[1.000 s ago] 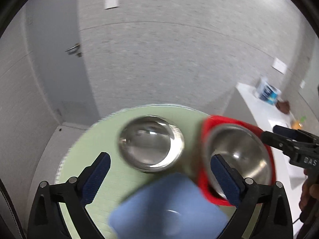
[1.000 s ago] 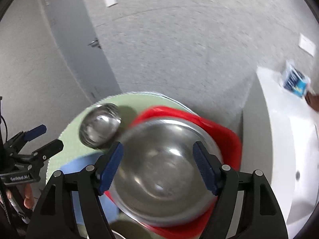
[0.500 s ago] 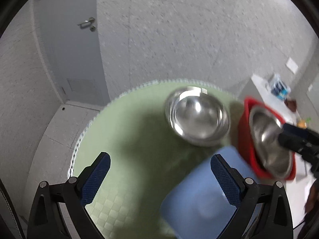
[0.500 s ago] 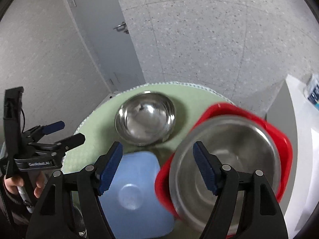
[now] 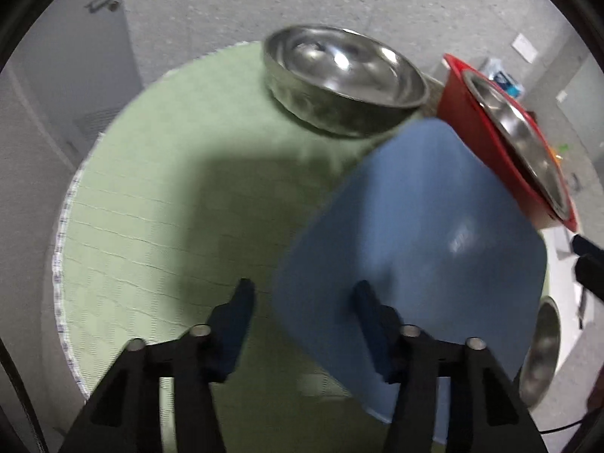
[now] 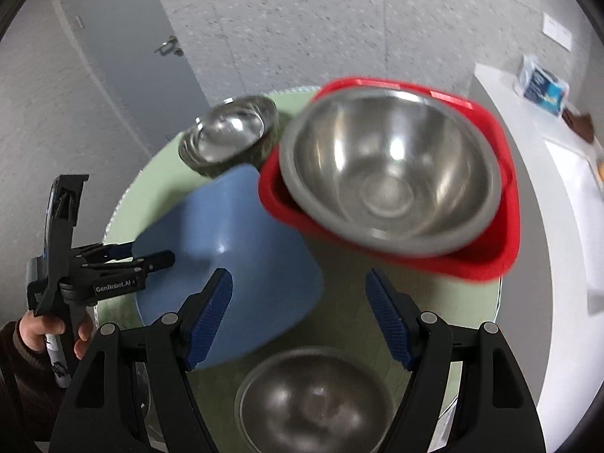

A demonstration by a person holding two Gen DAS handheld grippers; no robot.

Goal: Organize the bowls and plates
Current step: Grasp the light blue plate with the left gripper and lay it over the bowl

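A round green table (image 5: 151, 207) holds an upturned blue square bowl (image 5: 415, 234) (image 6: 234, 249). A small steel bowl (image 5: 347, 75) (image 6: 230, 132) stands at the back. A large steel bowl (image 6: 389, 173) sits inside a red square bowl (image 6: 506, 241) on the right. Another steel bowl (image 6: 317, 396) stands at the front. My left gripper (image 5: 302, 302) is open with the blue bowl's near edge between its fingers, one finger over the bowl. It also shows in the right wrist view (image 6: 151, 258). My right gripper (image 6: 298, 298) is open and empty above the table's front.
A white counter (image 6: 547, 188) with a blue and white packet (image 6: 540, 83) runs along the right. A grey door (image 6: 124, 56) and a speckled wall stand behind the table. The table's left half is bare green mat.
My left gripper has dropped low and moved right, and its jaws have narrowed around the blue bowl's edge. My right gripper has pulled back, so the front steel bowl shows.
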